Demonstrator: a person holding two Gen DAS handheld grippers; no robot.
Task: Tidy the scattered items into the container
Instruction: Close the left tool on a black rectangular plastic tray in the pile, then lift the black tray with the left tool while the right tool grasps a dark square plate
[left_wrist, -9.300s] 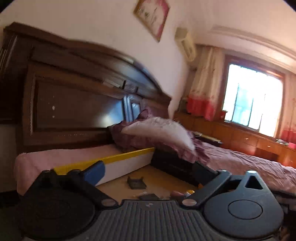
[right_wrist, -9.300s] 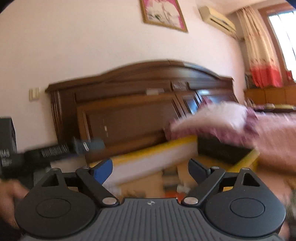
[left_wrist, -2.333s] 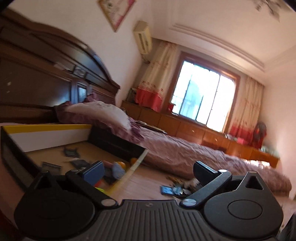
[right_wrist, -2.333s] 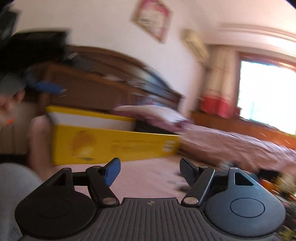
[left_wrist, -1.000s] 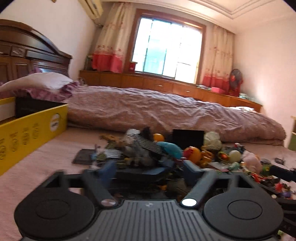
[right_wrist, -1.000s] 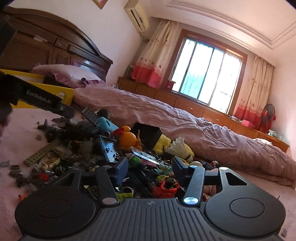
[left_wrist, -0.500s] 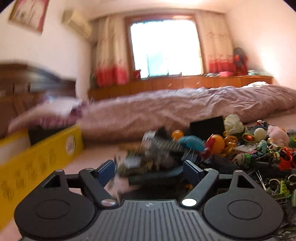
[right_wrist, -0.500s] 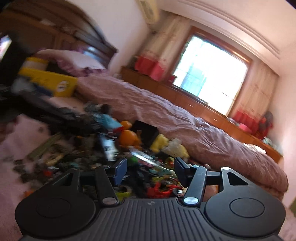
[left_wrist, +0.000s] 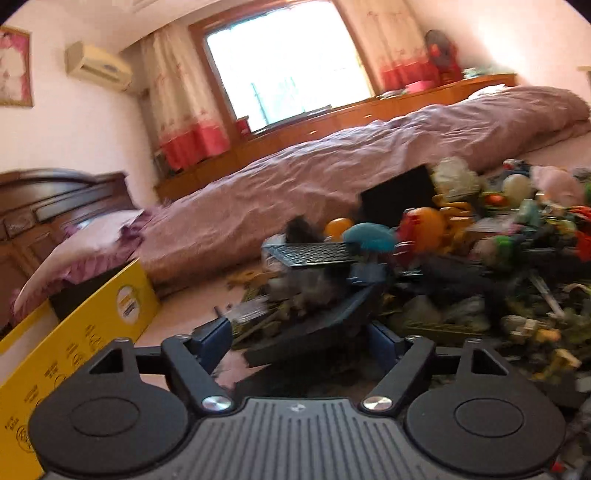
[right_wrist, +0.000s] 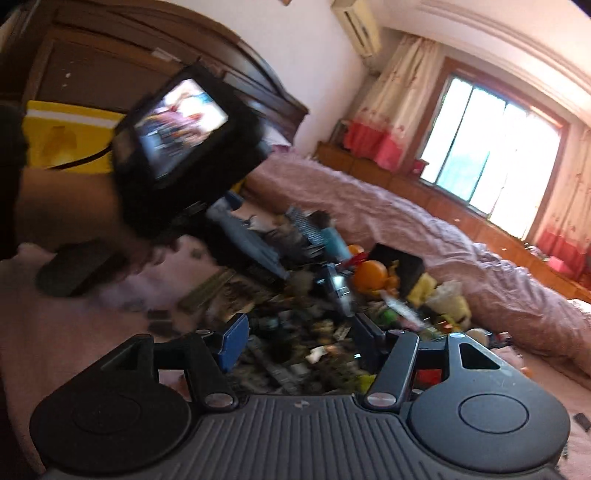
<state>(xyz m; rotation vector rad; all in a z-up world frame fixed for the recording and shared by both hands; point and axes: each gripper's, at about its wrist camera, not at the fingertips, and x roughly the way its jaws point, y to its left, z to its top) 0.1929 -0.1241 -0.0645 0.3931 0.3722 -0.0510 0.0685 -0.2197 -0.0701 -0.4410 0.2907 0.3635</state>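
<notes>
Left wrist view: left gripper (left_wrist: 299, 341) low over the near edge of the toy heap (left_wrist: 461, 258), jaws spread but closing, a dark flat slab (left_wrist: 314, 332) lying between the fingers, pads not visibly pressing on it. Yellow box (left_wrist: 96, 325), the container, just off to the left on the bed sheet (left_wrist: 192, 314), open side hidden from here. Grid-patterned plate (left_wrist: 314, 254), teal toy (left_wrist: 369, 236) and orange ball (left_wrist: 338, 227) piled behind the slab. Compared with a second ago: view rolled, heap nearer and larger, box edged closer to frame centre. Reads as the reach ending and a pick beginning; nothing lifted yet. Motion blur heavy, so contact cannot be settled.

Right wrist view: right gripper (right_wrist: 299, 343) hanging above the heap's dark small clutter (right_wrist: 295, 332), jaws partly spread and opening, nothing pinched between them. Left-hand rig with its lit screen (right_wrist: 181, 118) crossing upper left, hand (right_wrist: 144, 251) beneath it. Yellow box (right_wrist: 70, 144) behind that rig, against the headboard (right_wrist: 110, 66). Orange toy (right_wrist: 373, 273) and black cube (right_wrist: 399, 266) further back. Versus half a second ago: camera dropped nearer the pile, left rig swung into frame. Judgement: both grippers starting fresh picks, bulk of heap still outside the box, task far from finished.
</notes>
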